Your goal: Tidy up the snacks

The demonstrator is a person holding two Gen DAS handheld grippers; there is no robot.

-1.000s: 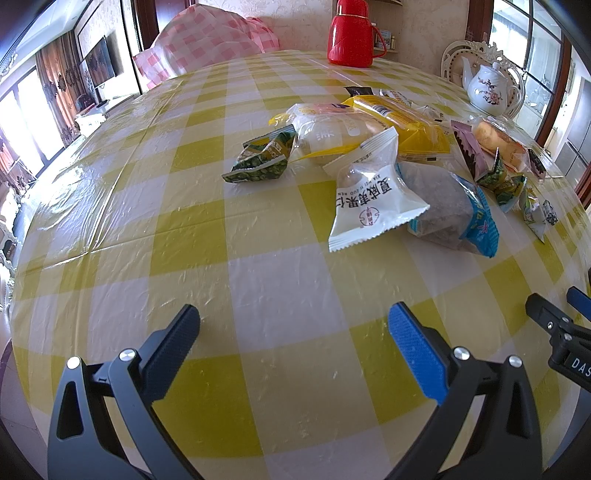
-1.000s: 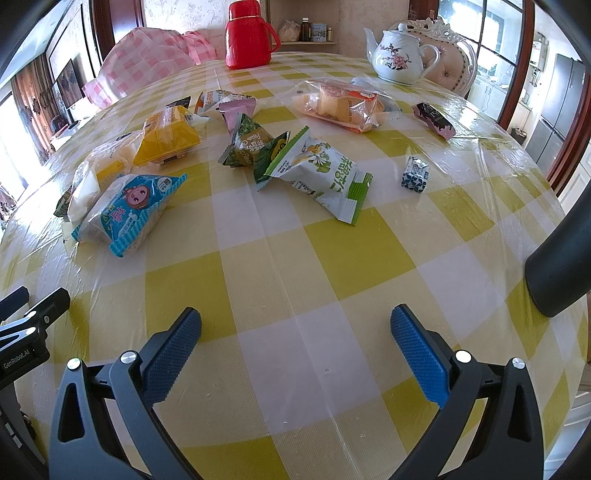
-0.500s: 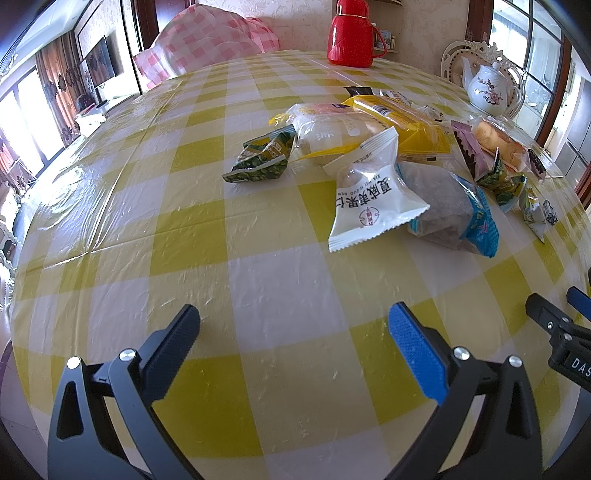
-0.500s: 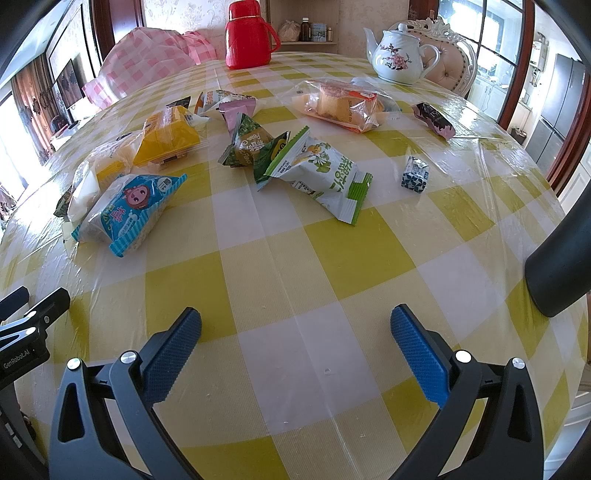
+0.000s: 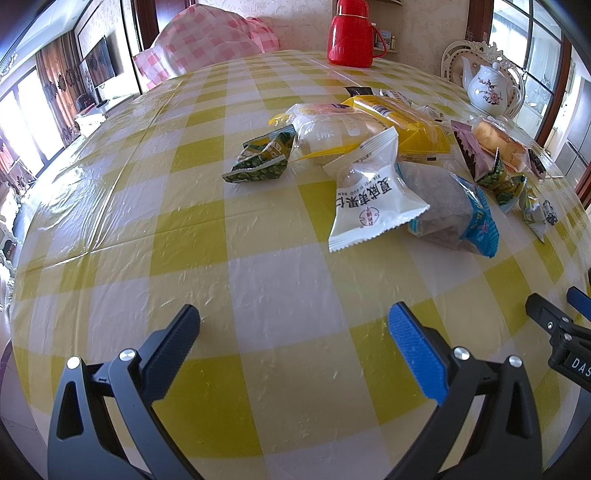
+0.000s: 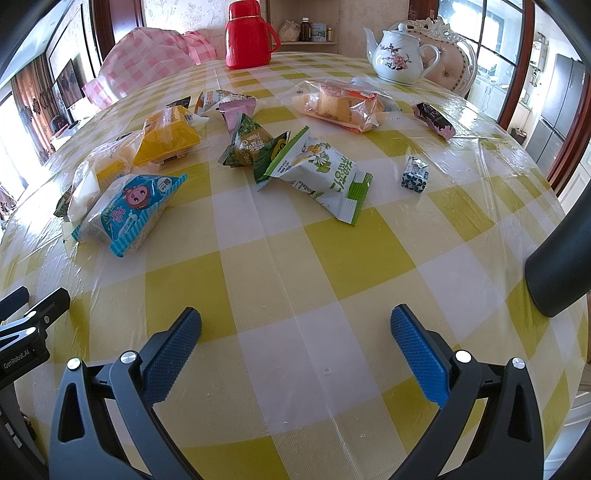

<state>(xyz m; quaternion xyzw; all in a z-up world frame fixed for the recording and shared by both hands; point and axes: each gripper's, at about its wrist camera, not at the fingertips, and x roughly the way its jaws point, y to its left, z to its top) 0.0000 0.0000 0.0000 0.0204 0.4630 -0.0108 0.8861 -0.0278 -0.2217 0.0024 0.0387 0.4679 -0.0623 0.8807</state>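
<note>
The snacks lie scattered across the middle and far half of the yellow-and-white checked tabletop [image 6: 354,258], which is covered in clear plastic. Nearest the left gripper [image 5: 293,328] is a white pillow pack with red Chinese lettering [image 5: 371,199], leaning on a blue-edged packet with a pink pig face [image 6: 127,210]. Beyond them sit a yellow-wrapped cake [image 6: 166,138], small green triangular packets [image 6: 245,146] and a white-and-green bag of peas [image 6: 321,171]; a little blue-patterned square sweet [image 6: 415,174] lies apart.

Both grippers hover low over the bare near edge, side by side, fingers level and pointing at the pile. The right gripper [image 6: 295,328] has its jaws spread wide, as does the left; neither holds anything. Nothing has shifted since a second ago.

A red thermos jug [image 6: 248,35] and a white flowered teapot [image 6: 398,55] stand at the far rim.
</note>
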